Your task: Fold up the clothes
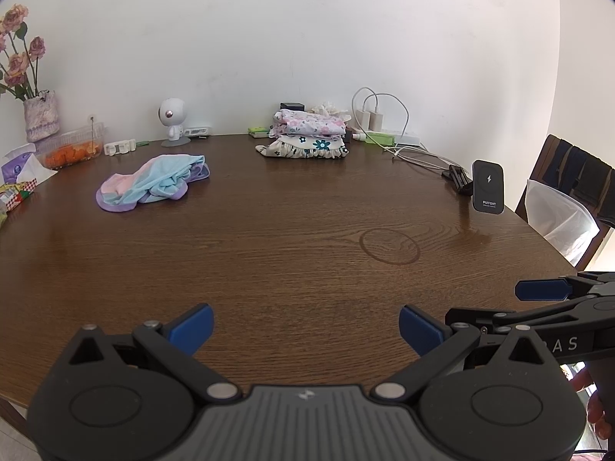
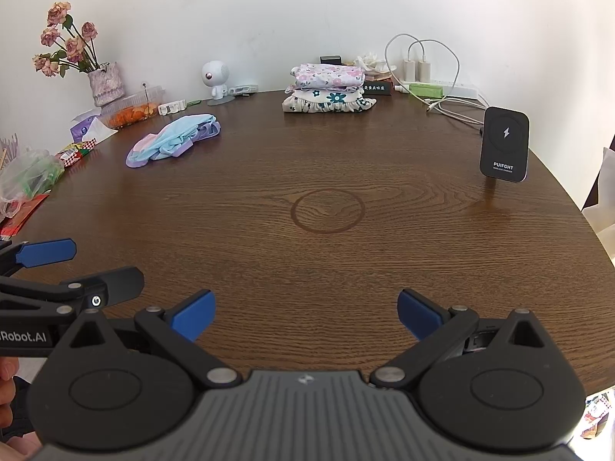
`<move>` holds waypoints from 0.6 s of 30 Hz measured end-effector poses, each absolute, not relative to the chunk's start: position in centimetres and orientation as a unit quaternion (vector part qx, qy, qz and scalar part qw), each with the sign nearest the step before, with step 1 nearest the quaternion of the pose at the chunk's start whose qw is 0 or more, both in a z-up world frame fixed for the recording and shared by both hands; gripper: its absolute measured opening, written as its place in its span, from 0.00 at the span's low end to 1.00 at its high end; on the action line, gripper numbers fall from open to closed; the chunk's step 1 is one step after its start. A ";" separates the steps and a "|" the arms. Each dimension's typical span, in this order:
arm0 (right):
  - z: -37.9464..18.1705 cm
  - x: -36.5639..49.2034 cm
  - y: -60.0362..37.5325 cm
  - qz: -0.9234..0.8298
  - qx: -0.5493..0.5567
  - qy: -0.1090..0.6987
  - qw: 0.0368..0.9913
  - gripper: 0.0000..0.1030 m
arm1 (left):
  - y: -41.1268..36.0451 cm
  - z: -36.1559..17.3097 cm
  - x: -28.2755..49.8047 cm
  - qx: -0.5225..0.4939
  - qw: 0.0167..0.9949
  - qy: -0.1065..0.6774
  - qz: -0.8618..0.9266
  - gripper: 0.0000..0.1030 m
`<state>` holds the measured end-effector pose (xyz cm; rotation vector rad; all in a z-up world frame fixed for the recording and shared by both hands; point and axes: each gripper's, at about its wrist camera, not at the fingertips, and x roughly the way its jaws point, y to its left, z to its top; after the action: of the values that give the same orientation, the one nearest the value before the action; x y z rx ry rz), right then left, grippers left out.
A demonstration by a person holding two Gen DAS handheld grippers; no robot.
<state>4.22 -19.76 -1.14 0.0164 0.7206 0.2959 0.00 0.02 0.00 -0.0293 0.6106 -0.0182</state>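
Observation:
A crumpled pastel garment (image 1: 152,184) in pink, light blue and purple lies unfolded on the far left of the round wooden table (image 1: 288,269); it also shows in the right wrist view (image 2: 175,140). A stack of folded floral clothes (image 1: 307,134) sits at the table's far edge, also visible in the right wrist view (image 2: 326,90). My left gripper (image 1: 305,326) is open and empty above the near edge. My right gripper (image 2: 305,315) is open and empty beside it, far from the garment.
A black wireless charger stand (image 2: 504,144) is at the right. Cables and plugs (image 2: 434,77) lie at the back right. A white toy robot (image 2: 215,78), a vase of roses (image 2: 103,80), a food box (image 2: 132,109) and snack packets (image 2: 30,176) line the left. A chair (image 1: 569,192) stands at the right.

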 end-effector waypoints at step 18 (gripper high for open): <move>-1.2 4.3 -19.8 0.146 0.009 0.350 0.925 1.00 | -0.1 -0.1 0.0 -0.014 0.953 0.302 -0.012 1.00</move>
<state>4.28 -19.77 -1.24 0.0178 0.7187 0.3005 0.03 -0.13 -0.08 -0.0283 0.6137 -0.0237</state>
